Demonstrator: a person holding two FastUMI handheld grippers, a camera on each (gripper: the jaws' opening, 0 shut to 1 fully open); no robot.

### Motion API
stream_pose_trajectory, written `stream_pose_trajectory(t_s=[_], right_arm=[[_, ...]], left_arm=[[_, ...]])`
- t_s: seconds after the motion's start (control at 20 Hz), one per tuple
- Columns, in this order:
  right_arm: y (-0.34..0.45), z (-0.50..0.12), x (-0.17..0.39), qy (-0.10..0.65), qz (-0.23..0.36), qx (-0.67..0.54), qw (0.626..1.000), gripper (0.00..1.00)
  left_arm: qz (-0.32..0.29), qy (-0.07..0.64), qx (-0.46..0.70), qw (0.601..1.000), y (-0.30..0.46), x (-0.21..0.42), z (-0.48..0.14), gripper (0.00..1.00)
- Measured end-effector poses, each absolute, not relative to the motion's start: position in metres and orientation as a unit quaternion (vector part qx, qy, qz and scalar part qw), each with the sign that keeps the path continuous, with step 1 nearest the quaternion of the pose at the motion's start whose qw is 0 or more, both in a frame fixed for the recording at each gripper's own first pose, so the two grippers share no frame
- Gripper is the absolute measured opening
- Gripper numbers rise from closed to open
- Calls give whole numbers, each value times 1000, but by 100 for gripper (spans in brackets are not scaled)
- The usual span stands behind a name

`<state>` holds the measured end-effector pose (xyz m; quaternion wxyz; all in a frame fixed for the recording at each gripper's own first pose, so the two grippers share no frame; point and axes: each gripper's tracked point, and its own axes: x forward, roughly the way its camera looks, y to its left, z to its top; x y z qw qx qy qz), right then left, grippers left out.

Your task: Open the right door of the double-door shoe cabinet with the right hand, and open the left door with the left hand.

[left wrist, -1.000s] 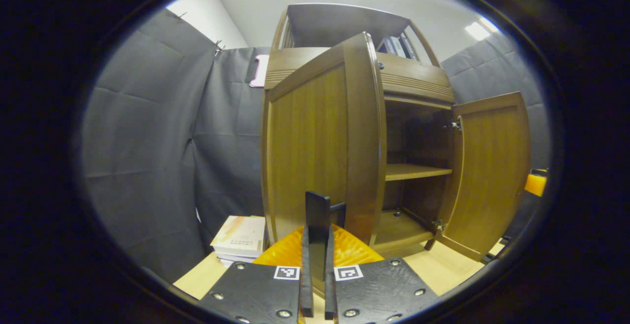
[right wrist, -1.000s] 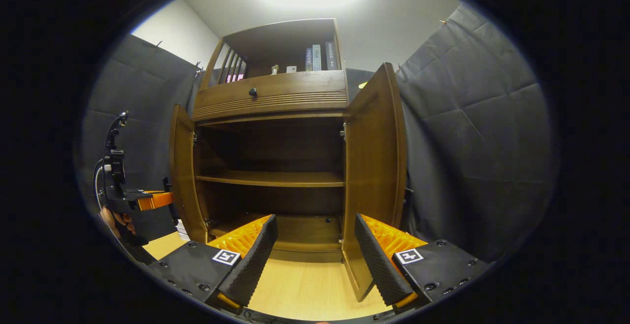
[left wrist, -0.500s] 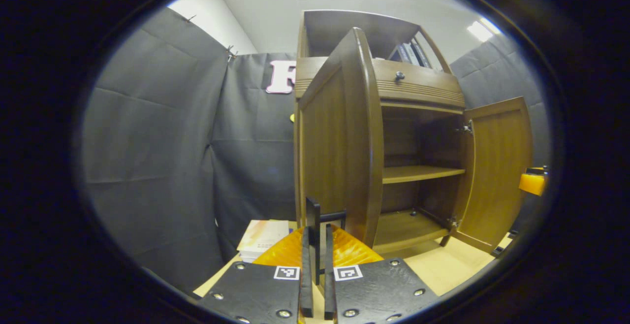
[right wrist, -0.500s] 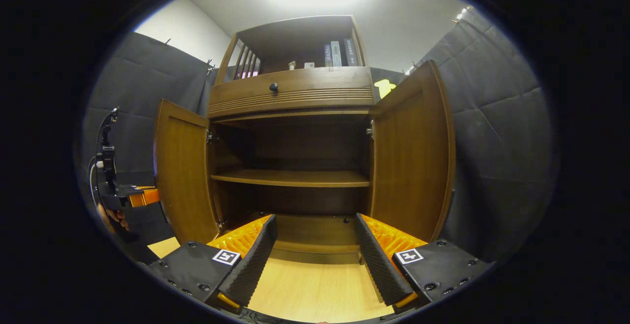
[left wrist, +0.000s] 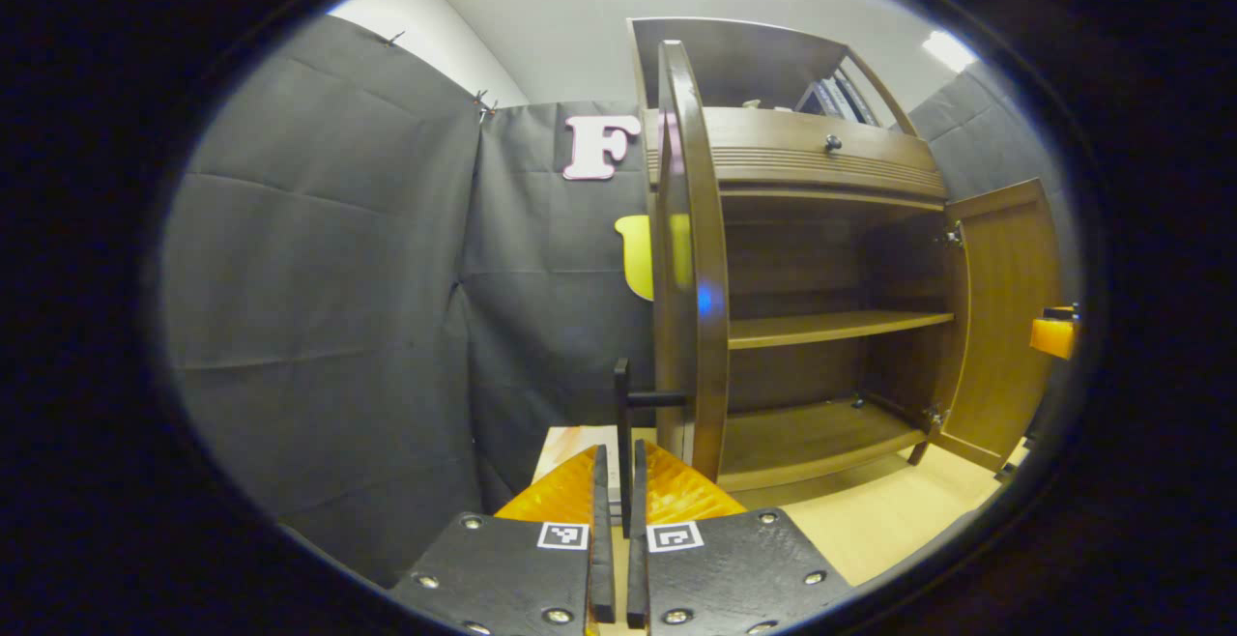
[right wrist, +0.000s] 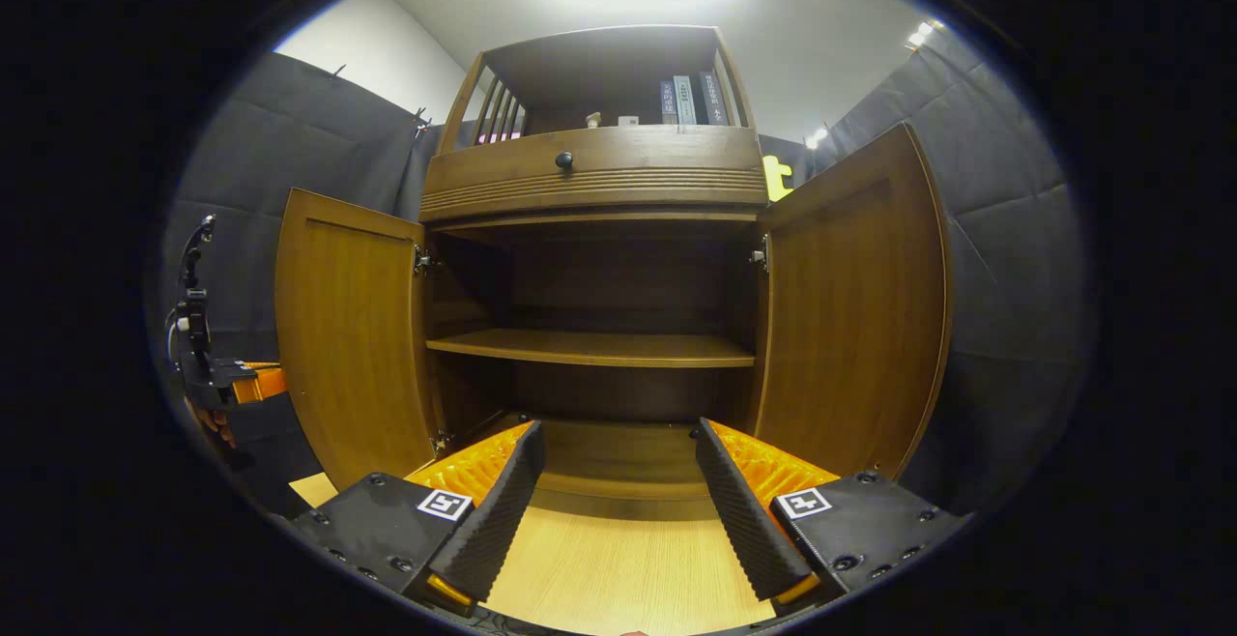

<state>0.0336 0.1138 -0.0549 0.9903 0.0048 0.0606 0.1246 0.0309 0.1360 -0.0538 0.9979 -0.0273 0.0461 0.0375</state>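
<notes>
With both doors (right wrist: 353, 336) swung wide: one shelf (right wrist: 591, 348), three books (right wrist: 688, 100).

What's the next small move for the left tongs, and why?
Probably open the left tongs and back off the door handle. Their fingers sit closed on the handle's vertical bar, while the left door and right door both stand swung wide, baring the shelf. The right tongs already hang open, holding nothing. Little seems left to pull.
</notes>
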Motion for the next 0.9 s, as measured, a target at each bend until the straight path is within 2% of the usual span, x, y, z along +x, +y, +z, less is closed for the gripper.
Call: stream_pose_trajectory(t_s=[0.15,0.5,0.55,0.6,0.7,0.8,0.9], right_arm=[[117,-53,29,59,120,12,991,99],[98,-27,6,34,114,6,993,98],[93,-25,0,32,113,6,993,94],[87,-22,-6,31,111,6,993,98],[75,-16,-19,26,109,5,994,100],[62,-11,-31,22,105,2,994,94],[49,-7,-41,19,102,1,995,94]], left_arm=[[53,34,-11,998,151,28,-50,7],[45,4,-19,999,139,17,-29,7],[40,2,-24,999,133,14,-27,7],[37,0,-27,999,129,11,-24,7],[28,-5,-29,999,121,6,-20,7],[24,-9,-27,999,116,3,-17,7],[20,-9,-31,999,110,-1,-14,7]])
